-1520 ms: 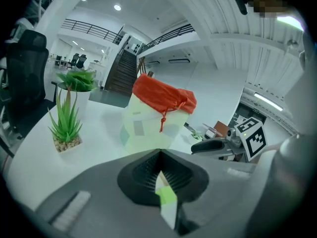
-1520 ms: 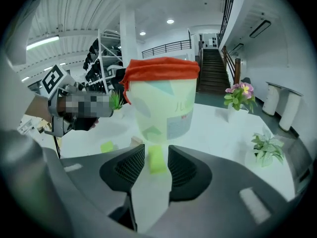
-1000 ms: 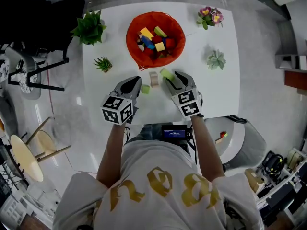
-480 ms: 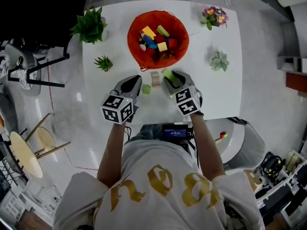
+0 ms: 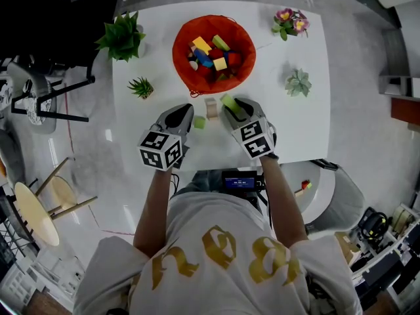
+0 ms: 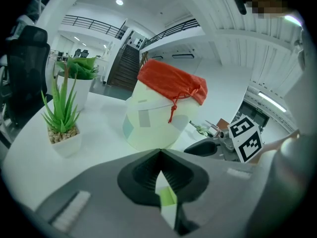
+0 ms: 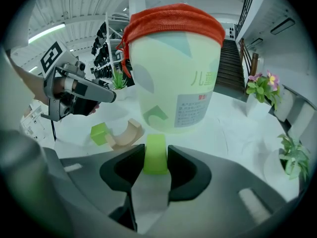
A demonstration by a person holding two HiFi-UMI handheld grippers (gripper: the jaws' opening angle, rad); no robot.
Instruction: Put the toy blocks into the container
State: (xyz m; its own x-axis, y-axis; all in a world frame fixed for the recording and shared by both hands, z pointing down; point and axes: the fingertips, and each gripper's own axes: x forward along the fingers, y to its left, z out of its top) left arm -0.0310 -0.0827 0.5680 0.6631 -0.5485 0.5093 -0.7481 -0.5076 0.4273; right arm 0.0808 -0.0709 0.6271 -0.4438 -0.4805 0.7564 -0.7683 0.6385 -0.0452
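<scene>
Right gripper: jaws clamped on a green block, near the red-rimmed container
Left gripper: jaws together, holding nothing
Counter: green cube and arch block between grippers

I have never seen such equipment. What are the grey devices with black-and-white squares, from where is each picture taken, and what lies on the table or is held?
There is no robot here: a person holds a two-jaw gripper in each hand; the marker cubes belong to them. One picture comes from a camera on the person's head, looking down; the other two from a camera on each gripper, looking along its jaws. On the white table stand a red-lined container with blocks inside and four small plants. A green cube and a wooden arch lie loose before it. The right gripper is shut on a green block; the left gripper is shut and empty.
</scene>
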